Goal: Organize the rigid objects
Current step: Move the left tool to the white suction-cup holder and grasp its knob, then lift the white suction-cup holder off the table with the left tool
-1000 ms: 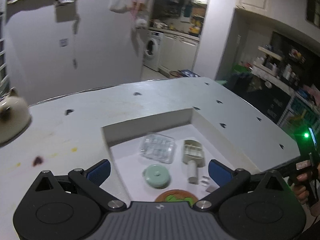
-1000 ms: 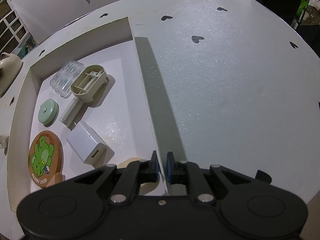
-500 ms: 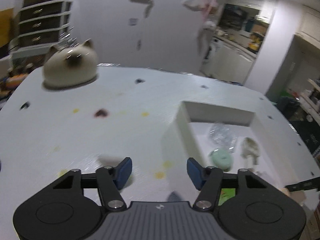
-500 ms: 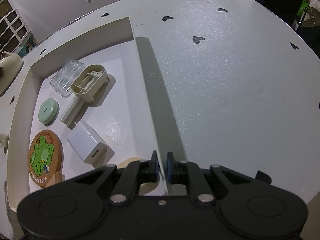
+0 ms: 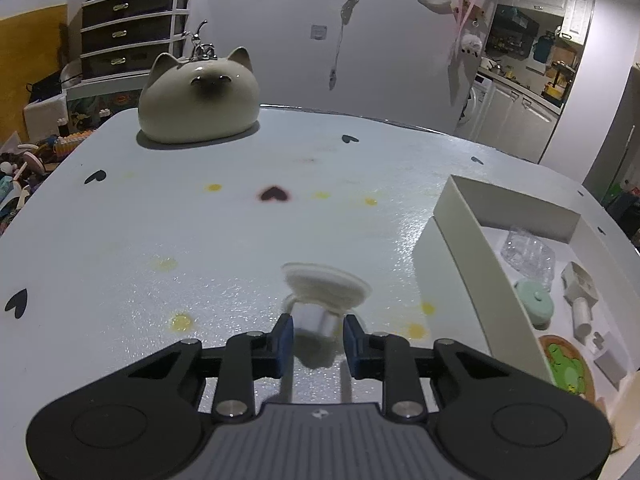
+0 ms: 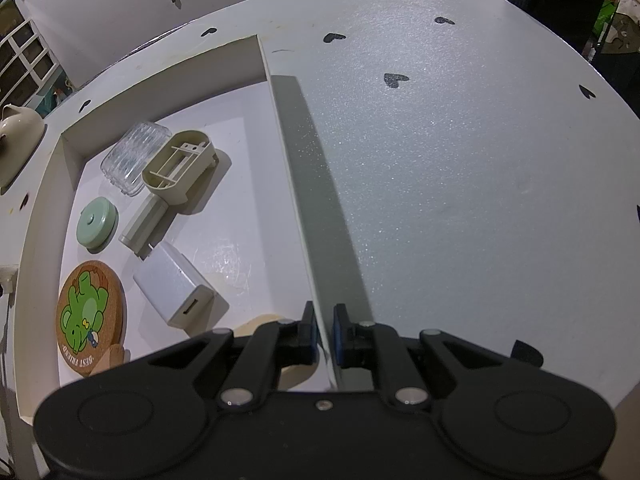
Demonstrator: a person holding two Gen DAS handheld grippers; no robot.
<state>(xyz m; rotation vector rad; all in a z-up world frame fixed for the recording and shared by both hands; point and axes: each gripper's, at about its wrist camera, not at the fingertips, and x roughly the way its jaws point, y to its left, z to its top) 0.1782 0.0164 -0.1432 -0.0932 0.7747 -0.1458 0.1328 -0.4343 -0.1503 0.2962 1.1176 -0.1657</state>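
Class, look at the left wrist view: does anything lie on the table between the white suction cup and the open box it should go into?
Nothing visible does. The suction cup sits between the left claw fingers, which are closing. The table stretch toward the box shows only stains. The box's near wall must be lifted over.

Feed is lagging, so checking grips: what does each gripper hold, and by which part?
Right gripper is shut on the white box's side wall, near its corner. Left gripper is closing around the suction cup's stem; firm contact cannot be told.
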